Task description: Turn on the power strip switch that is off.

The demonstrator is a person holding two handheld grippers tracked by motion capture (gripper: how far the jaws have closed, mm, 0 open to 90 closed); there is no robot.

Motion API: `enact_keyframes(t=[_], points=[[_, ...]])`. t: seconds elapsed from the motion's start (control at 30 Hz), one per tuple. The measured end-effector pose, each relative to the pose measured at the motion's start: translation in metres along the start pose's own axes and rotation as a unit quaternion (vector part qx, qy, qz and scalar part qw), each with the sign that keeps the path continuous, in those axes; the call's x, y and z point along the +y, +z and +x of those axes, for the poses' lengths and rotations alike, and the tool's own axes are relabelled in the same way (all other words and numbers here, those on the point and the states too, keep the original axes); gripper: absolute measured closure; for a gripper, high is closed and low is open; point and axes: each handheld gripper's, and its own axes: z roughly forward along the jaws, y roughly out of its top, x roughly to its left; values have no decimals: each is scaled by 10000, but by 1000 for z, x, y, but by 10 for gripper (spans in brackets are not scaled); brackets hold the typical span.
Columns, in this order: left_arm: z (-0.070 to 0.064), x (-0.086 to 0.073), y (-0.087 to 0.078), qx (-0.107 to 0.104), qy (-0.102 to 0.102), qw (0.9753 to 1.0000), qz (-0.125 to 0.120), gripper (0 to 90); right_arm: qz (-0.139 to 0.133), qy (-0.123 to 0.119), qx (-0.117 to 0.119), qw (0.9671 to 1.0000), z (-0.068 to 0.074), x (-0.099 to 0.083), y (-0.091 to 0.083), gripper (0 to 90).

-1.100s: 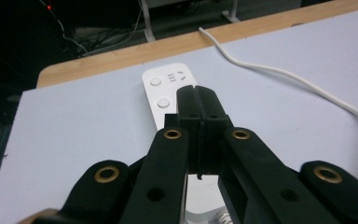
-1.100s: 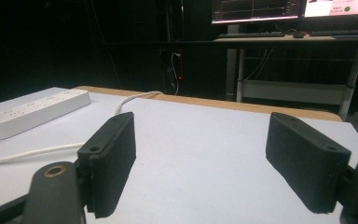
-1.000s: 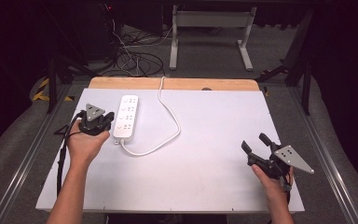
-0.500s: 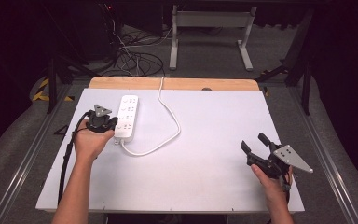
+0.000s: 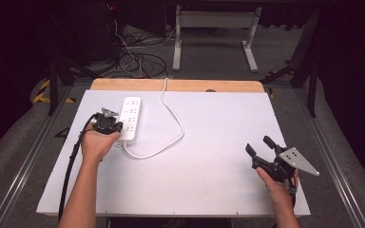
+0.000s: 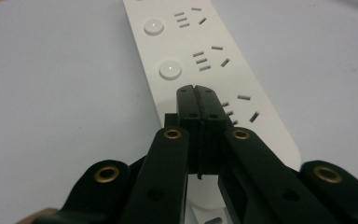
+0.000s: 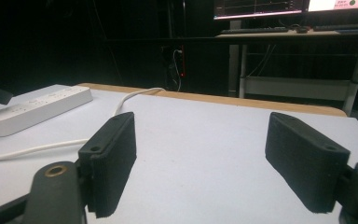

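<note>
**Closed left gripper on the power strip**

The left gripper [image 6: 197, 93], jaws pressed together and holding nothing, has its tips over the white power strip [image 5: 130, 118], beside a round button [image 6: 170, 70]. The right gripper [image 5: 261, 148], well apart from the strip, is wide open and empty above the table [image 5: 209, 171].

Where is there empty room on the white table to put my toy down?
The widest bare patch lies mid-table, between the white cord and the right gripper. The table is also bare along its near edge, between the two forearms. It is crowded at the far left, where the left gripper, fingers shut, sits over the power strip.
</note>
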Motion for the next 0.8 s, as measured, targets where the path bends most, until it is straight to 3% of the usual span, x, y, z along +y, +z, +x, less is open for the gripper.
enact_keyframes(t=[0.33,0.5,0.8], points=[[3,-1,4,-25,20,10000,-10,900,6,26,-24,10000,-1,0,-1,251],[3,0,5,-132,-94,9999,5,900,20,8,-41,10000,-1,0,-1,251],[3,0,4,-71,-210,9997,132,900,8,-12,-44,10000,-1,0,-2,252]])
